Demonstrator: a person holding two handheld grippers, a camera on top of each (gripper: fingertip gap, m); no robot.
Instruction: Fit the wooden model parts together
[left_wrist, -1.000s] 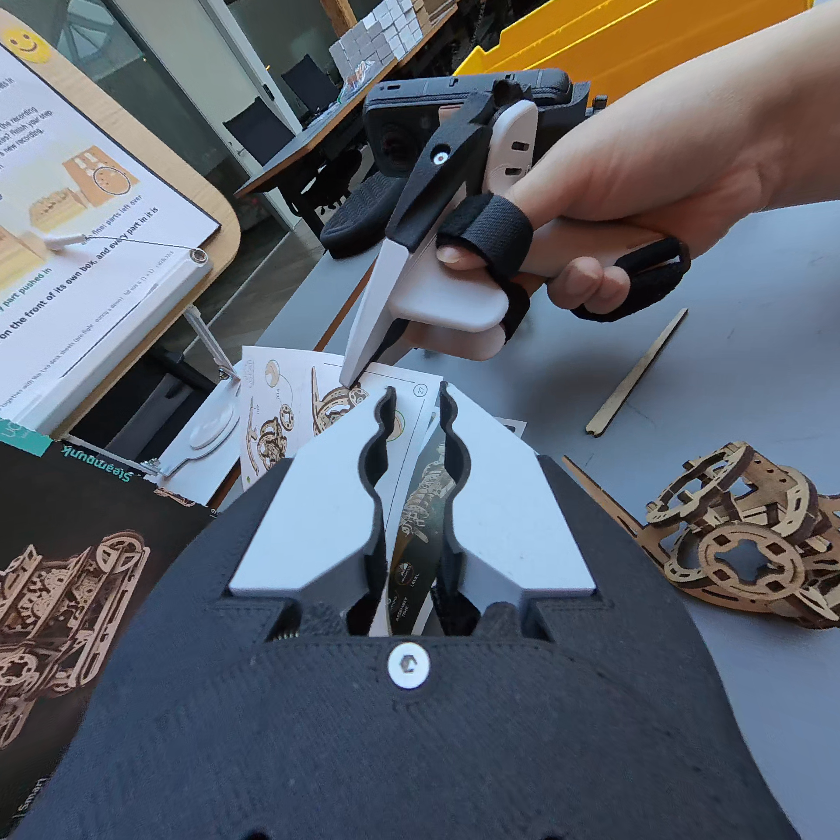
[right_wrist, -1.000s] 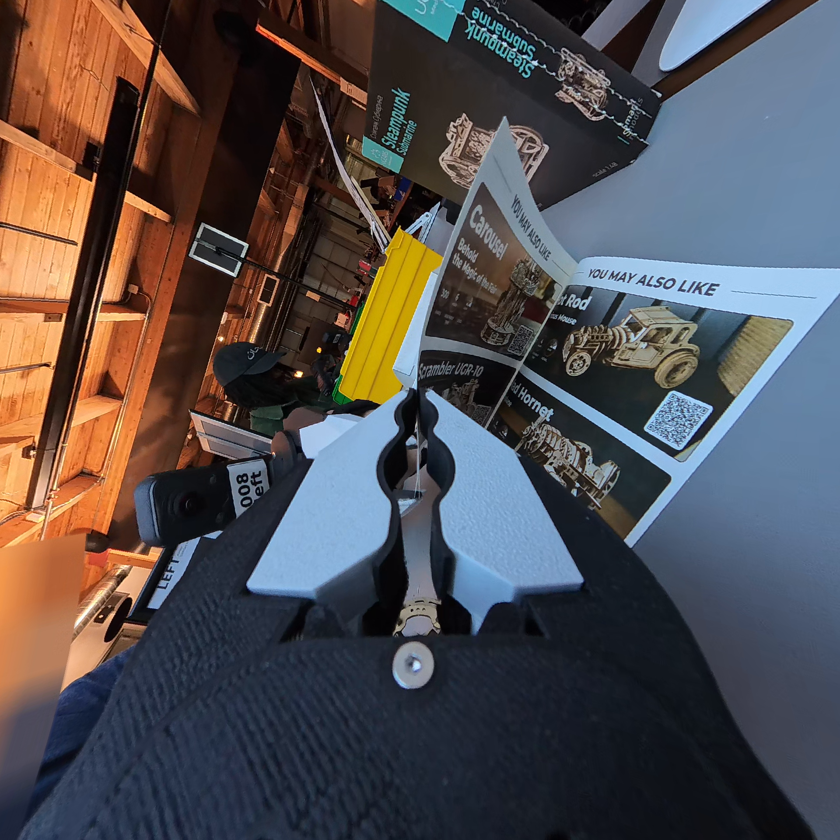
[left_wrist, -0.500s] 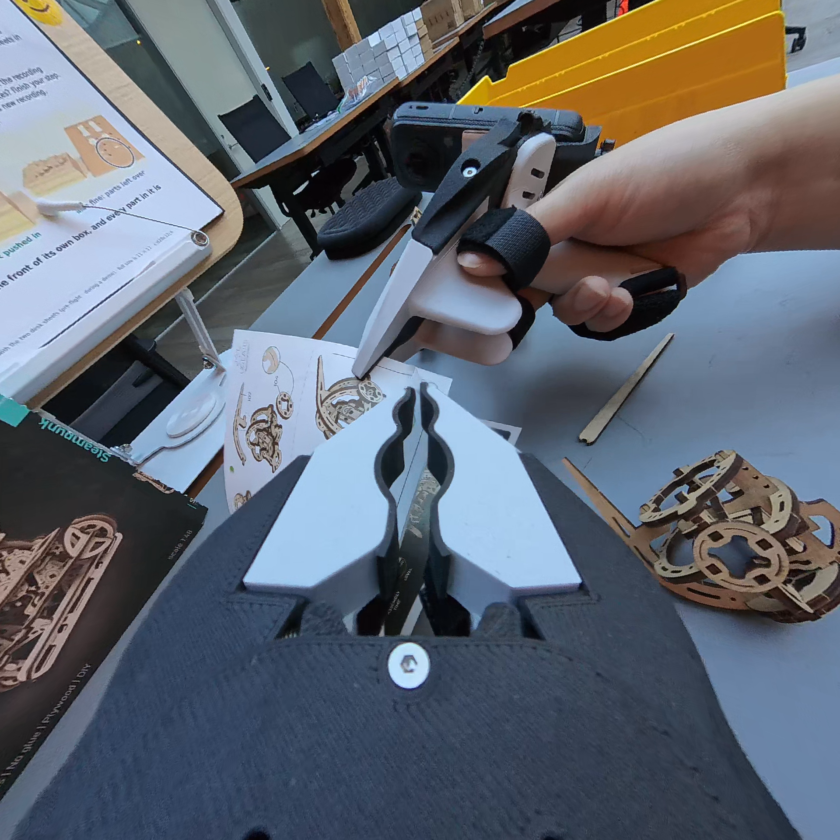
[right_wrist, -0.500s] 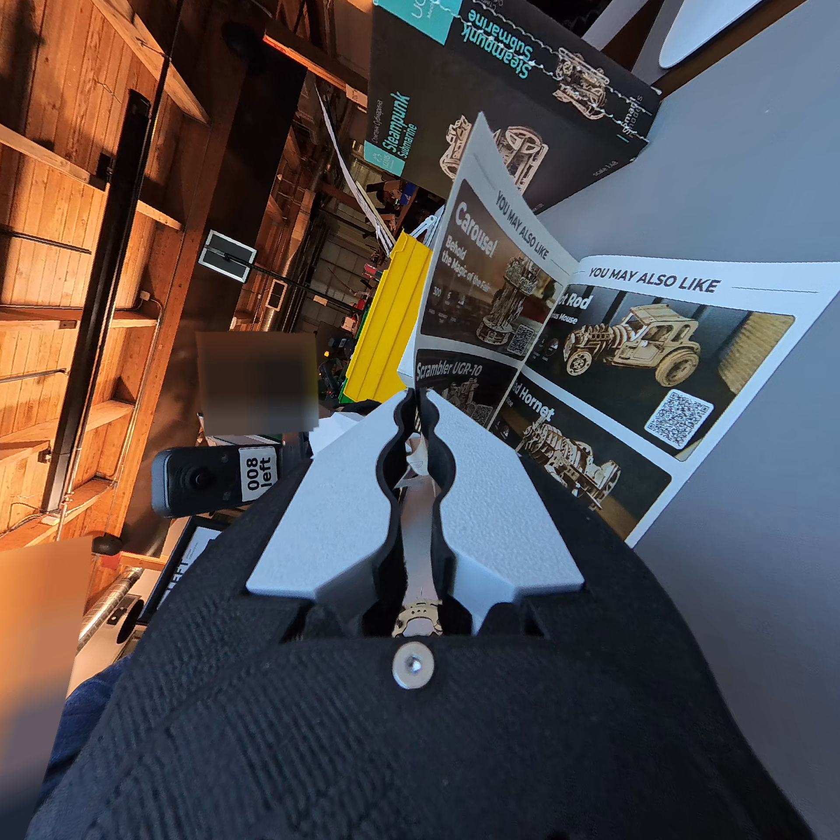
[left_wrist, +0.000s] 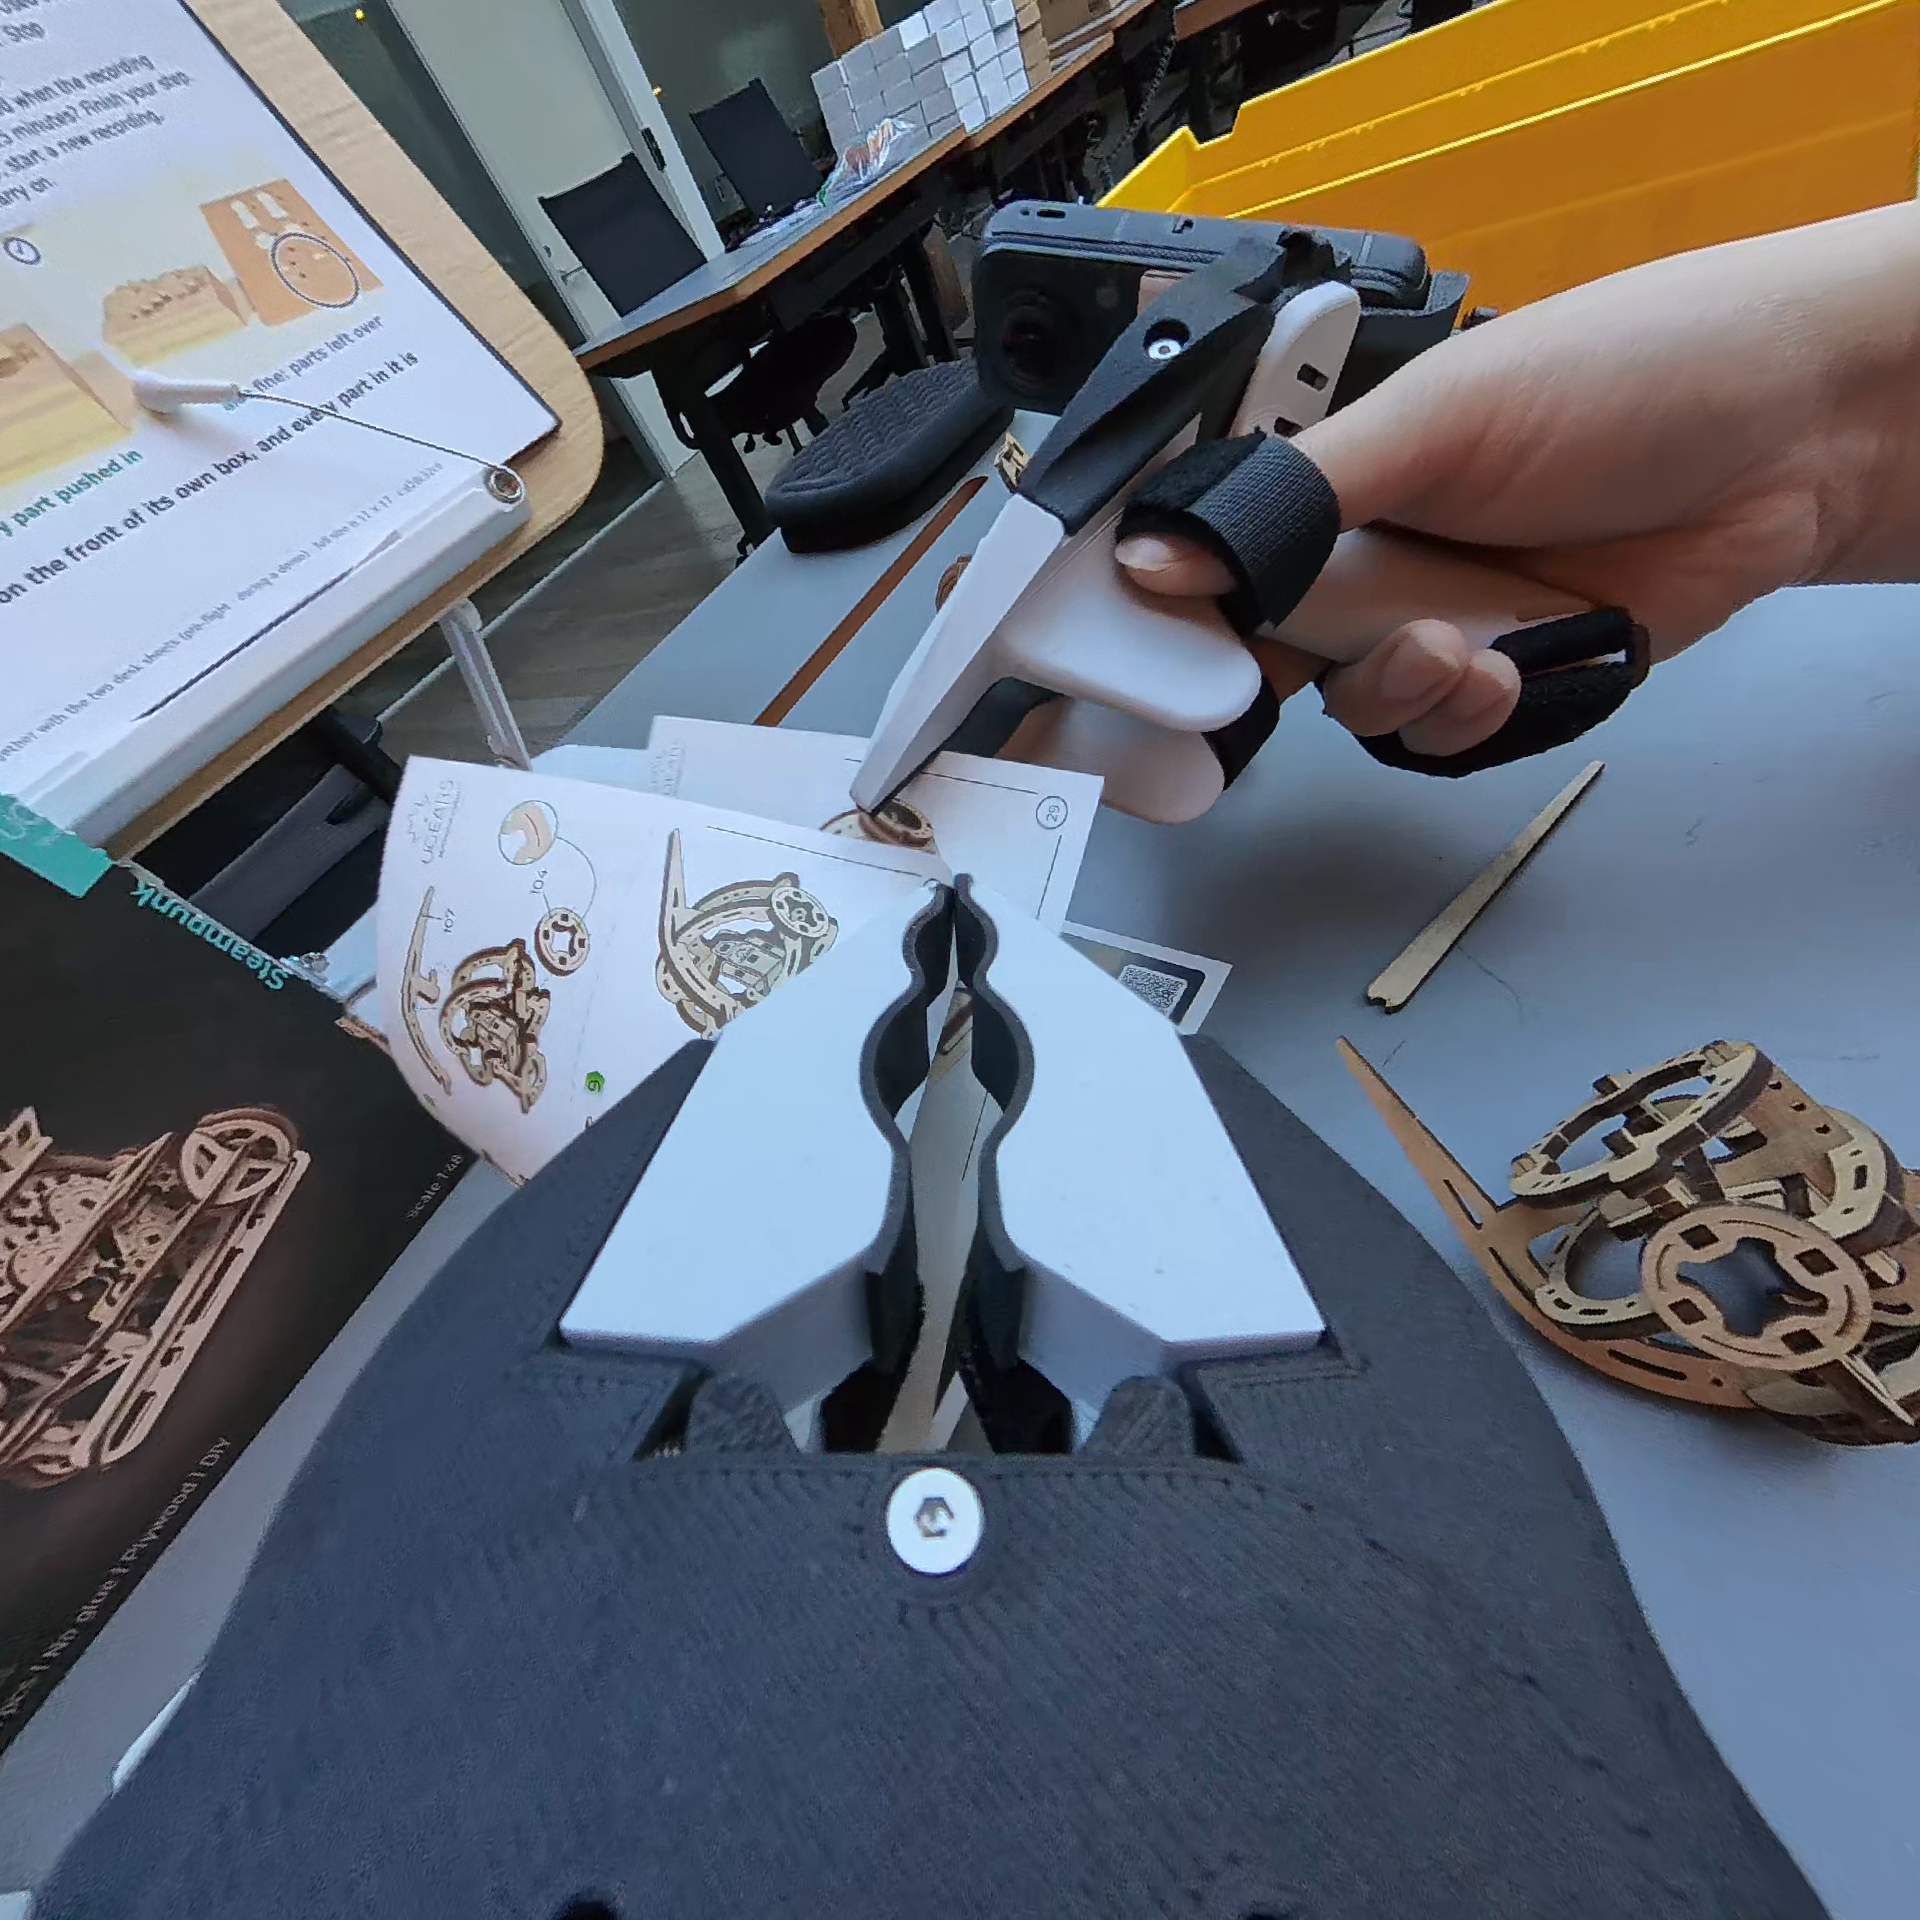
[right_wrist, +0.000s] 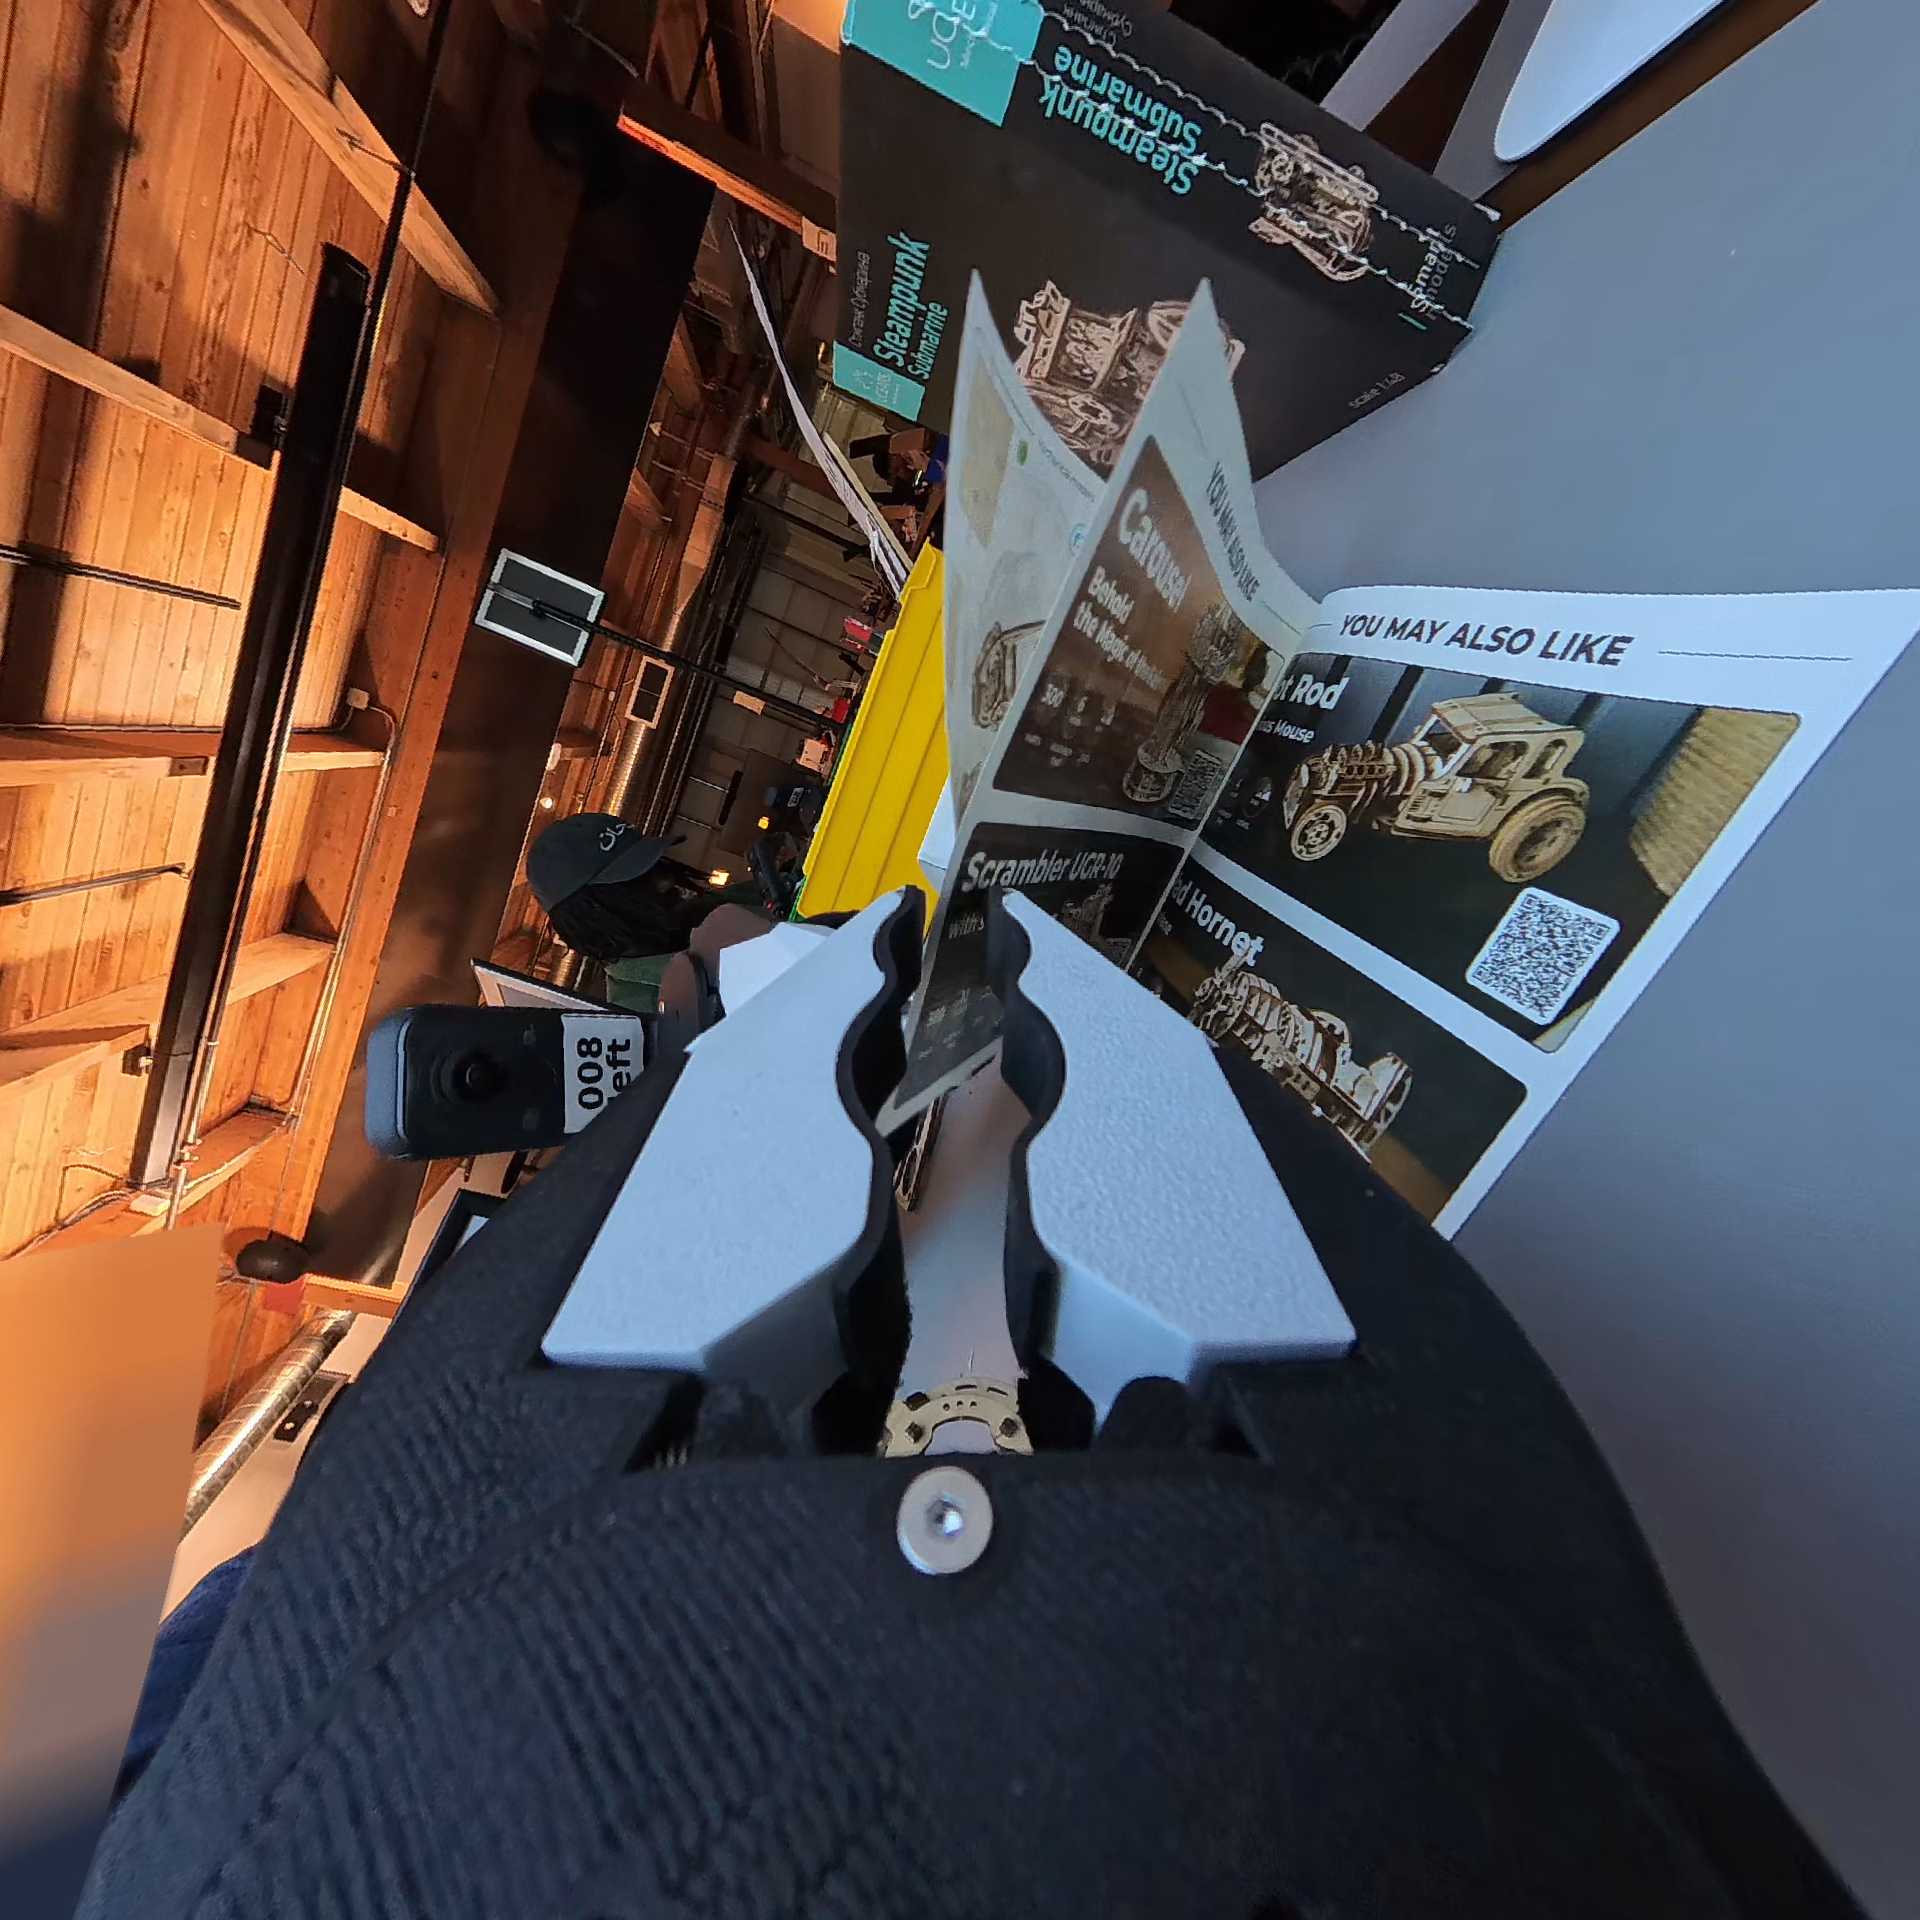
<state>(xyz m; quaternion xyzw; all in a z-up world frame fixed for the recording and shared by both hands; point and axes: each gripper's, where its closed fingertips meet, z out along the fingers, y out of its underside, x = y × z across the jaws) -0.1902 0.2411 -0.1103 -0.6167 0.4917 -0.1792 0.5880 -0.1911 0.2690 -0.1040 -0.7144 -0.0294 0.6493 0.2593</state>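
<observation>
A paper instruction booklet (left_wrist: 623, 935) lies open on the grey table (left_wrist: 1714, 831), with pages lifted. My left gripper (left_wrist: 954, 896) is shut on the edge of one raised page. My right gripper (right_wrist: 961, 914) has its jaws slightly apart, with a dark printed page (right_wrist: 1101, 675) standing loosely between them. In the left wrist view, the right gripper (left_wrist: 878, 795) is held by a hand and its tip rests on the booklet. A part-built wooden model (left_wrist: 1714, 1247) sits on the table to the right, untouched. A thin wooden strip (left_wrist: 1486, 883) lies behind it.
The black model box (left_wrist: 156, 1195) lies at the left and also shows in the right wrist view (right_wrist: 1143, 208). A white instruction board (left_wrist: 208, 364) stands on a stand behind it. Yellow bins (left_wrist: 1558, 135) are at the back right. A person sits far off.
My left gripper has closed from open onto a booklet page. My right gripper, which was shut on a page, has opened a little, and the pages have fanned up.
</observation>
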